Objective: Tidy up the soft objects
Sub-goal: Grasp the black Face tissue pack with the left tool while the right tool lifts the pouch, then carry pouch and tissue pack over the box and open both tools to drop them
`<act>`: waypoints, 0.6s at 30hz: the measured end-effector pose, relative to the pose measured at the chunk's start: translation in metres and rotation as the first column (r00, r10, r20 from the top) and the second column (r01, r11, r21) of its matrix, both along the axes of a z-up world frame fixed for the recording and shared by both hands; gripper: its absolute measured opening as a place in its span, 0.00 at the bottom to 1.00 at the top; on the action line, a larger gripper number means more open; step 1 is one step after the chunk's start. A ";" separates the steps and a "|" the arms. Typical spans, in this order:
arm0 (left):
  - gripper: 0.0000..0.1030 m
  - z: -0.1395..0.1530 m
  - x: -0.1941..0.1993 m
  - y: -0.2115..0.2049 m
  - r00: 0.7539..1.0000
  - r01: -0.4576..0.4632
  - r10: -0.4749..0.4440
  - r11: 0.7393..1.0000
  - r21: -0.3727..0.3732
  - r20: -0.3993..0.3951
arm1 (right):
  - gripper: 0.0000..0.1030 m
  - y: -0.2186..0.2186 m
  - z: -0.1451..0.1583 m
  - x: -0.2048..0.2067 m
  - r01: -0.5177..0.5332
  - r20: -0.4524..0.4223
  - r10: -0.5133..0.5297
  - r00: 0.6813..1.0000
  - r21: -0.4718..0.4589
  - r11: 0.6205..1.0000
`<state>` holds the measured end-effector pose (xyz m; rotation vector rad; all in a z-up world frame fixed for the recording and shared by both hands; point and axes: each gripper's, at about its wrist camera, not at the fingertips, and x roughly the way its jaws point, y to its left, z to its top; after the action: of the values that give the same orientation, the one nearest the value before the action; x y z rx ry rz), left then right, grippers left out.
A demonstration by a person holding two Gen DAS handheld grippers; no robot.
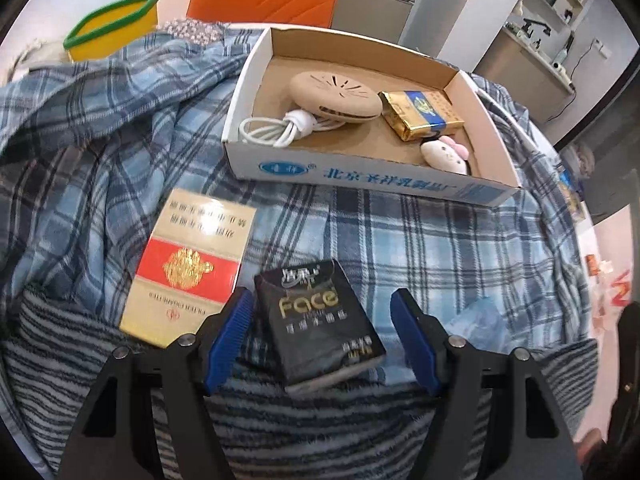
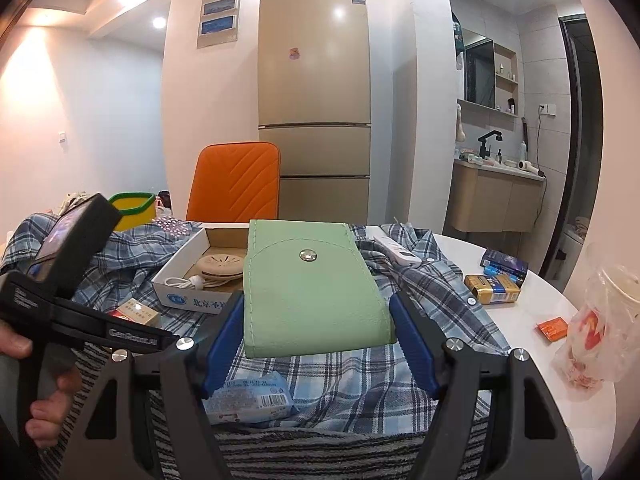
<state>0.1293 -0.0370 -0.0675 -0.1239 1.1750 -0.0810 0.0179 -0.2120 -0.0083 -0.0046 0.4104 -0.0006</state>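
A black tissue pack (image 1: 320,324) printed "Face" lies on the blue plaid cloth (image 1: 420,240). My left gripper (image 1: 322,297) points down over it with a blue pad on each side. Gaps show beside the pack, so the jaws stand open. My right gripper (image 2: 317,300) is shut on a light green pouch (image 2: 312,292) with a snap button, held above the cloth. A pale blue tissue packet (image 2: 252,398) lies under it. The white cardboard box (image 1: 280,168) holds a round beige device, a gold-blue pack and a small plush toy (image 1: 444,154).
A red and gold cigarette pack (image 1: 188,268) lies left of the black pack. A striped towel (image 1: 60,340) is nearest me. A yellow basket (image 1: 112,24) and an orange chair (image 2: 236,184) stand behind. Small packs and a bagged cup (image 2: 600,320) sit on the white table (image 2: 520,320).
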 end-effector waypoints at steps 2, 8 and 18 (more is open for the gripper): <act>0.67 0.000 0.002 -0.003 1.000 -0.003 0.002 0.999 0.039 0.013 | 0.72 0.000 0.000 0.000 0.001 -0.001 -0.001 1.000 0.002 1.000; 0.46 -0.002 0.001 -0.004 0.999 0.037 -0.037 0.998 0.047 -0.004 | 0.72 -0.003 -0.001 0.002 0.003 -0.013 -0.003 1.000 0.013 1.000; 0.44 0.040 -0.034 -0.005 0.983 0.087 -0.105 0.988 0.124 0.151 | 0.72 -0.004 -0.001 0.003 0.002 -0.016 -0.002 1.000 0.017 1.000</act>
<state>0.0950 -0.0417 -0.0274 0.0425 1.0249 -0.1052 0.0207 -0.2157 -0.0088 0.0121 0.4267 0.0011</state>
